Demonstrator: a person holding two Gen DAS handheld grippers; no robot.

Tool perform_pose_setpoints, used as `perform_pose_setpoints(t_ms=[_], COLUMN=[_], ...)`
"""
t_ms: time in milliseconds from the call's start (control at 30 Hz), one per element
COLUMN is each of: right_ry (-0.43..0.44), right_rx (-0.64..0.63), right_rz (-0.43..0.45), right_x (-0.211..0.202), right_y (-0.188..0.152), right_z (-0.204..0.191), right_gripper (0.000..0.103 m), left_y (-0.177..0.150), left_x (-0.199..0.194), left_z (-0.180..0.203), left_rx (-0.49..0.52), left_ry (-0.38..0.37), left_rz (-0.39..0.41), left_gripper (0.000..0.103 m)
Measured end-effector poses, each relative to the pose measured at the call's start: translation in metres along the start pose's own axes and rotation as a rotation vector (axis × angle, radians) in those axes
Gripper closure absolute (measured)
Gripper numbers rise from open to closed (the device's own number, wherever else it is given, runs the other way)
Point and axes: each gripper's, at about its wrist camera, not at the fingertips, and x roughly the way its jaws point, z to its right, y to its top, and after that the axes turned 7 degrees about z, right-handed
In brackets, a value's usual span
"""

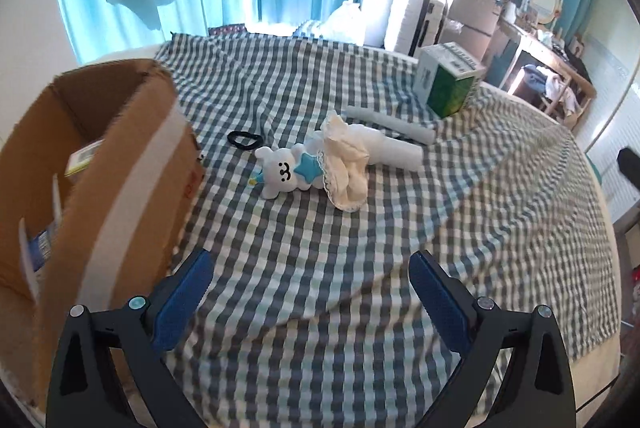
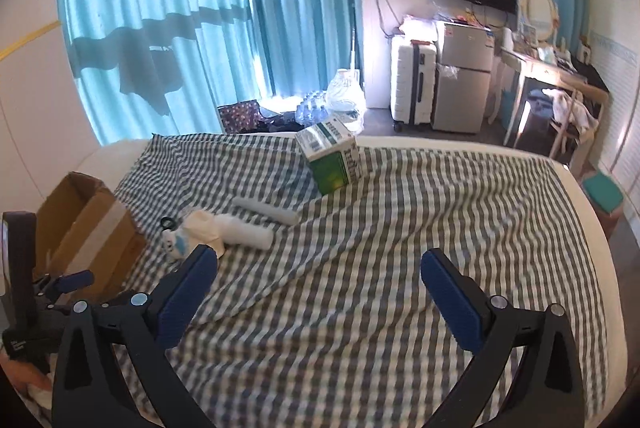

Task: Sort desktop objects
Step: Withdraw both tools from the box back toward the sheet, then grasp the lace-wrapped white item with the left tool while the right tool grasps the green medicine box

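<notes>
A white plush toy (image 1: 288,170) with a blue star and a lacy cream dress lies on the checked cloth (image 1: 320,268), ahead of my left gripper (image 1: 310,268), which is open and empty. Beside it lie a black hair tie (image 1: 245,139), a white roll (image 1: 394,147) and a grey tube (image 1: 390,124). A green and white carton (image 1: 448,78) stands further back. An open cardboard box (image 1: 100,164) holding a few items is at the left. My right gripper (image 2: 318,268) is open and empty over the cloth; the plush toy (image 2: 180,242) lies beyond its left finger.
The left gripper's tool (image 2: 40,292) shows at the lower left of the right wrist view, next to the cardboard box (image 2: 86,228). Beyond the bed are teal curtains (image 2: 180,20), a white suitcase (image 2: 412,84), a small fridge (image 2: 464,76) and a desk (image 2: 552,76).
</notes>
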Motion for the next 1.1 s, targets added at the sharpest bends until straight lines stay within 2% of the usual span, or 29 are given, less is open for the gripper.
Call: perform_pose_setpoints(t_ms=[133,333,400,500,600,700,733,767,800,833,900,933,1067,1100], right_ry=[0.022,0.025,0.003,-0.004,-0.018,-0.037,-0.019,-0.010,0.010,0.036,0.021,0.029,0.025,0.029], right_rx=[-0.058,-0.219,-0.236,-0.227,-0.235,-0.224,-0.215,-0.212,-0.205,-0.187,-0.181,-0.185,-0.169,-0.164], right_rz=[-0.016,-0.052,-0.093,-0.106,-0.093,-0.114,-0.125,-0.130,-0.137,-0.153,-0.149,-0.146,-0.139,-0.134], right_x=[0.065,0.173,0.210,0.241,0.255,0.267,0.270,0.271,0.270,0.268,0.257,0.250,0.204,0.192], right_y=[0.020,0.037,0.034,0.032,0.032,0.033,0.035,0.036,0.038,0.039,0.040,0.037,0.020,0.016], right_z=[0.008,0.001,0.004,0.010,0.013,0.019,0.019,0.019,0.020,0.020,0.019,0.016,0.008,0.006], right_gripper=[0.001,0.001,0.001,0.001,0.001,0.001,0.001,0.005,0.026,0.024,0.025,0.025,0.025,0.025], left_y=[0.012,0.035,0.039,0.041,0.038,0.037,0.037,0.037,0.037,0.038,0.041,0.041,0.038,0.035], left_x=[0.050,0.112,0.127,0.141,0.144,0.140,0.140,0.138,0.138,0.136,0.134,0.130,0.111,0.104], left_z=[0.003,0.013,0.017,0.021,0.024,0.027,0.027,0.026,0.026,0.023,0.017,0.013,0.001,-0.002], left_rx=[-0.025,-0.049,-0.038,-0.042,-0.045,-0.038,-0.036,-0.030,-0.024,-0.022,-0.039,-0.051,-0.070,-0.074], left_ry=[0.020,0.045,0.091,0.152,0.189,0.202,0.200,0.188,0.183,0.169,0.135,0.119,0.053,0.023], left_rz=[-0.017,-0.063,-0.063,-0.054,-0.013,0.022,0.027,0.030,0.028,0.024,0.016,0.017,0.010,0.009], left_gripper=[0.002,0.002,0.002,0.002,0.003,0.013,0.021,0.029,0.033,0.038,0.043,0.049,0.050,0.061])
